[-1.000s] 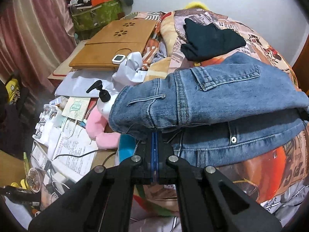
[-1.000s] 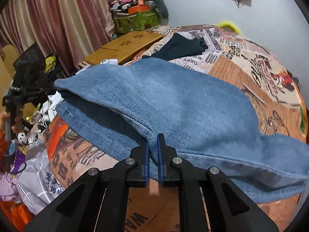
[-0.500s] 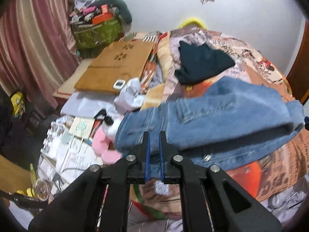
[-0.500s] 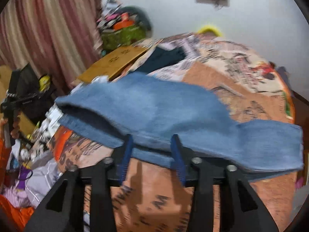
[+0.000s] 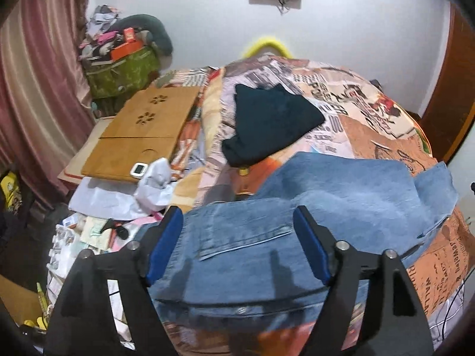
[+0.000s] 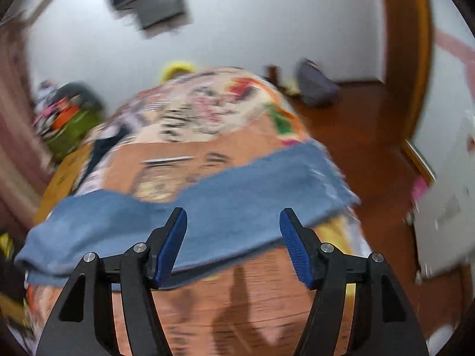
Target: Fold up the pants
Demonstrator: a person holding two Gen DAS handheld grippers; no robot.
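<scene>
Bed (image 5: 371, 118) fills centre of both views, w/ a printed newspaper-pattern cover, orange and cream, soft and slightly domed; it serves as the folding surface.

Jeans (image 5: 297, 222) lie across lower centre of left view, folded lengthwise so one leg sits on the other. Mid-blue denim, stiff weave, back pocket w/ pale stitched seam facing up, waistband toward lower edge. In right view jeans (image 6: 237, 207) run as a blue band across mid-frame, frayed hem at right near bed's edge; blurred.

Dark folded garment (image 5: 267, 124) sits upper centre of left view, apart from the denim, prob. already done. Wooden lap board (image 5: 142, 130) at left, flat, w/ flower cut-outs, resting on clutter beside the bed.

Left gripper (image 5: 237, 246) hovers over the pocket area, fingers wide apart, holding nothing. Right gripper (image 6: 234, 243) likewise spread wide over the leg section, empty. Judgement: both free to re-grip for a crosswise fold.
</scene>
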